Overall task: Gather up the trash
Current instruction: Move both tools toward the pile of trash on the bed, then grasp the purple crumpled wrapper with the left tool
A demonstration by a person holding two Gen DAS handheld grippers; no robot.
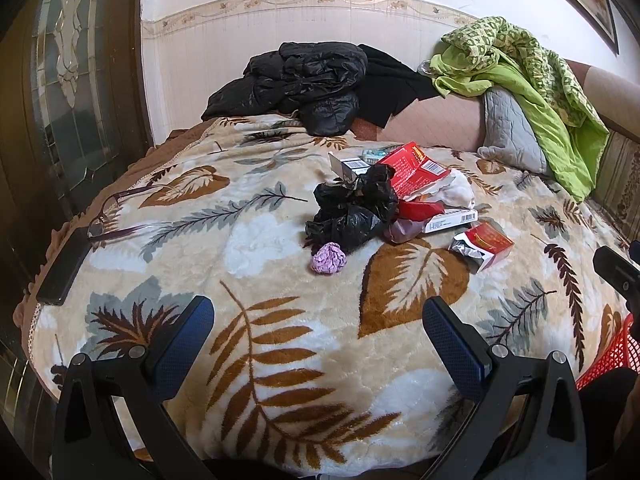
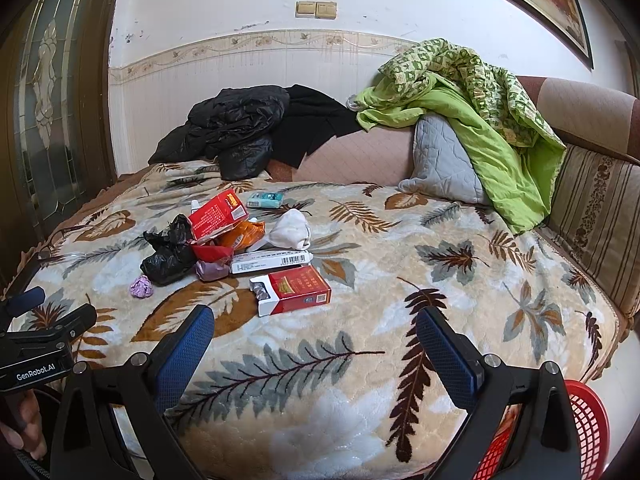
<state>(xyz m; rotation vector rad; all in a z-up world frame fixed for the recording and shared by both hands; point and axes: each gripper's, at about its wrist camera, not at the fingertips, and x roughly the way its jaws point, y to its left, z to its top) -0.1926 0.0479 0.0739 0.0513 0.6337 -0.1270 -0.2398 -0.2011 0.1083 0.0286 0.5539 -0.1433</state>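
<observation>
A heap of trash lies mid-bed on the leaf-patterned blanket (image 1: pixel 280 344): a crumpled black plastic bag (image 1: pixel 352 212), a purple wad (image 1: pixel 329 258), a red carton (image 1: pixel 416 172), a white barcoded box (image 1: pixel 450 220), a red cigarette pack (image 1: pixel 486 246) and a white tissue (image 2: pixel 294 228). The same bag (image 2: pixel 170 254), wad (image 2: pixel 142 286), carton (image 2: pixel 216 212), box (image 2: pixel 272 262) and pack (image 2: pixel 294 290) show in the right wrist view. My left gripper (image 1: pixel 318 314) is open and empty, short of the heap. My right gripper (image 2: pixel 314 320) is open and empty, just before the cigarette pack.
A red mesh basket (image 2: pixel 584 428) stands by the bed's near right corner. Glasses (image 1: pixel 120 216) and a black phone (image 1: pixel 64 268) lie at the bed's left edge. A black jacket (image 1: pixel 304 80), grey pillow (image 1: pixel 512 132) and green quilt (image 1: pixel 532 80) lie at the back. A small teal box (image 2: pixel 265 200) lies behind the heap.
</observation>
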